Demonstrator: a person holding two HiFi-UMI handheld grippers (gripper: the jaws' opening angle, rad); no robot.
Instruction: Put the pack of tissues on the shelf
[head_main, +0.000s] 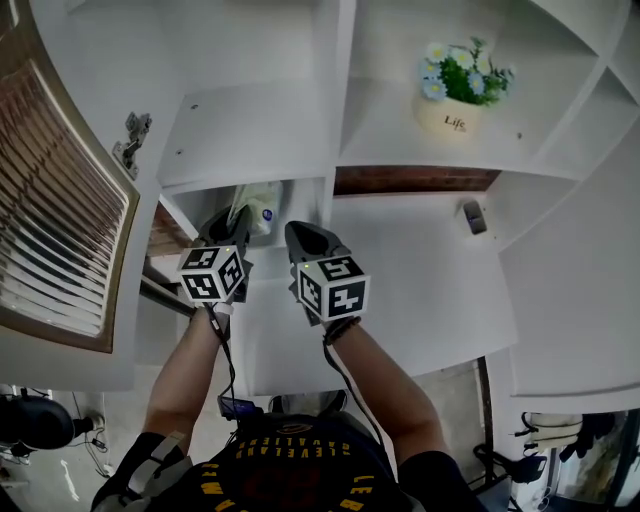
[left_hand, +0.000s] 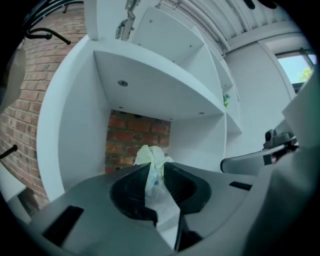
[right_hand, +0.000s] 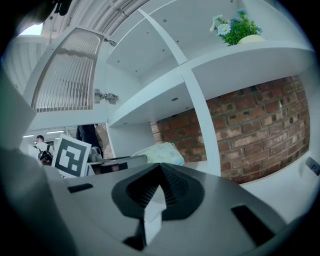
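Observation:
The pack of tissues (head_main: 258, 208), pale and wrapped in clear plastic, sits in the mouth of a white shelf compartment (head_main: 420, 260) with a brick back. My left gripper (head_main: 232, 215) is shut on the pack's crumpled plastic end. In the left gripper view the wrapper (left_hand: 151, 159) is pinched between the jaws of the left gripper (left_hand: 154, 170). My right gripper (head_main: 300, 232) hangs just to the right of it, shut with nothing held. In the right gripper view the right gripper (right_hand: 160, 167) points at the shelf's upright divider, with the pack (right_hand: 161, 151) just beyond its jaws to the left.
A pot of blue and white flowers (head_main: 455, 95) stands on the shelf above, to the right. A small dark object (head_main: 475, 217) lies on the right compartment's board. A louvred cabinet door (head_main: 60, 220) stands open at the left. People are visible in the background (right_hand: 40, 142).

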